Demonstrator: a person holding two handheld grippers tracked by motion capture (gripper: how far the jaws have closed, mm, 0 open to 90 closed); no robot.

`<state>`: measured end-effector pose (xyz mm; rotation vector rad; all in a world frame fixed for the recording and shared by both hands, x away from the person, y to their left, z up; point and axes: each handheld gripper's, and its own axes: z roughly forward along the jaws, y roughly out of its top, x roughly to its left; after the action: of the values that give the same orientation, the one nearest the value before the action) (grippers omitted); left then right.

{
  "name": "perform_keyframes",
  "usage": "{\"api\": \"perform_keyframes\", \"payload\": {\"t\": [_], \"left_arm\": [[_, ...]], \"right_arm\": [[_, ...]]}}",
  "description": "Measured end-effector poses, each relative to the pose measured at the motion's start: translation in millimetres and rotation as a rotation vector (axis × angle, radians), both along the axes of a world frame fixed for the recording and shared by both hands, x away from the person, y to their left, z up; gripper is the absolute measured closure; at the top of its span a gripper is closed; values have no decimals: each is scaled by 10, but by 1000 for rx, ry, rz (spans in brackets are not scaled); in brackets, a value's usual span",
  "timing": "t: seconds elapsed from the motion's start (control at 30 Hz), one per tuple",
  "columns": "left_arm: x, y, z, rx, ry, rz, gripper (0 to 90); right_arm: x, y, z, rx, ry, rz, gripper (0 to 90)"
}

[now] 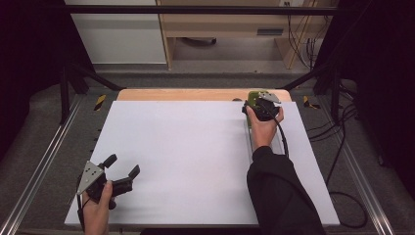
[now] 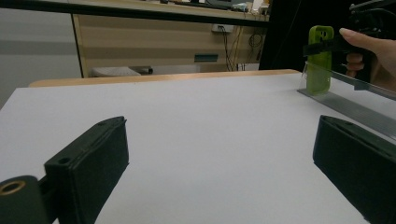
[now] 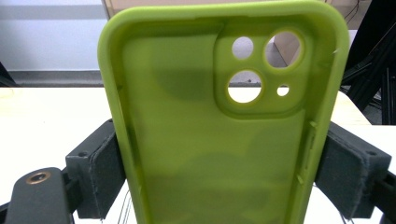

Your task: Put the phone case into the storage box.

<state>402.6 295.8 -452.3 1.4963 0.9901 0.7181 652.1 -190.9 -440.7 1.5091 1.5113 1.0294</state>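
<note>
While I am resting my left tongs (image 1: 122, 169) low over the white board (image 1: 195, 156) with the jaws spread wide and nothing between them, I am doing the real work well off to their right. There, at the far edge of the board, my right tongs (image 1: 257, 103) are clamping a green phone case (image 3: 219, 140) across its width, one pad (image 3: 100, 172) on each long side. The case is standing upright between the jaws, its long axis running straight up from them, camera holes at the top and the hollow inside facing back toward my hand. From my left tongs I am seeing it ahead and to the right, its foot at a clear rack (image 2: 350, 100) on the board; whether it is touching the rack I cannot tell. I am judging it light, soft and bendy, likely rubbery enough not to slip, so I am gripping the side walls gently, since squeezing harder would bow it.
</note>
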Motion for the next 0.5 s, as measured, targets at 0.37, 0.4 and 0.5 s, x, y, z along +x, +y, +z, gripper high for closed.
{"api": "perform_keyframes", "payload": {"t": [0.37, 0.4, 0.5], "left_arm": [[-2, 2, 1, 0, -1, 1, 31], [-2, 2, 1, 0, -1, 1, 31], [-1, 4, 0, -2, 0, 3, 30]], "right_arm": [[-1, 4, -2, -15, 1, 1, 132], [-1, 3, -1, -14, 0, 1, 132], [-1, 4, 2, -13, -2, 0, 128]]}}
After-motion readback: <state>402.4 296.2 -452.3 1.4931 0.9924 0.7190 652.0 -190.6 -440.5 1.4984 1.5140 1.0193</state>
